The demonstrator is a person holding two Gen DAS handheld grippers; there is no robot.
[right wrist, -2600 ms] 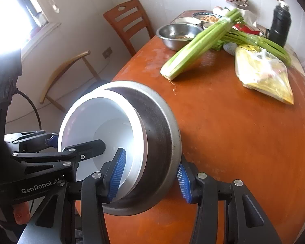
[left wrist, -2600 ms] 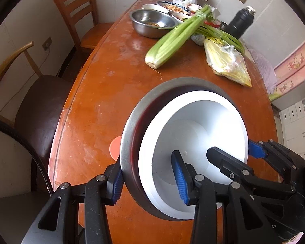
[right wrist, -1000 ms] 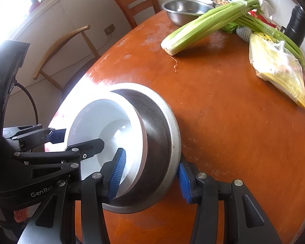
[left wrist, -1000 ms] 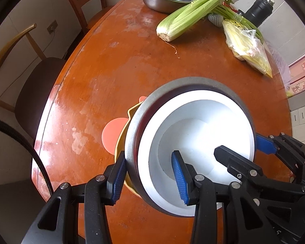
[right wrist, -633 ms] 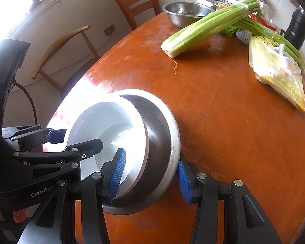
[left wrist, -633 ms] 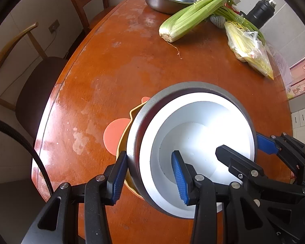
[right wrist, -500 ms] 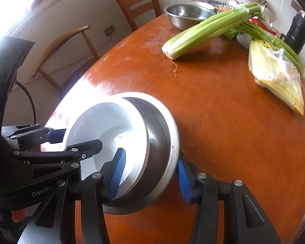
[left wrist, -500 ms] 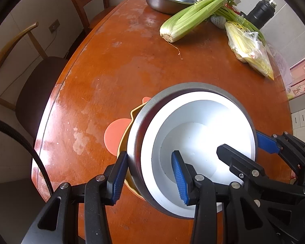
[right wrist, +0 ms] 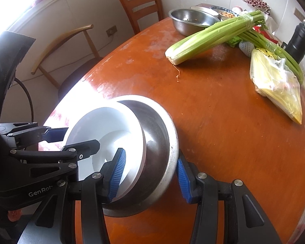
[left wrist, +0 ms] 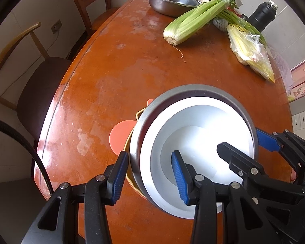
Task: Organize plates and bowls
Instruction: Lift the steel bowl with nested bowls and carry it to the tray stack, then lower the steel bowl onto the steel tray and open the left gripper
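beyond the nested bowls (left wrist: 193, 142), celery (left wrist: 193, 18) lies well apart.

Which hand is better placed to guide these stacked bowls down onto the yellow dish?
Left, probably. The left gripper and right gripper both clamp the metal bowl, but the left sits beside the yellow dish, which the right view hides.

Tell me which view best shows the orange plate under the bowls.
The left wrist view: the orange plate pokes out left of the steel bowl there, beside a yellow rim. In the right wrist view that plate is hidden behind the bowl and glare.
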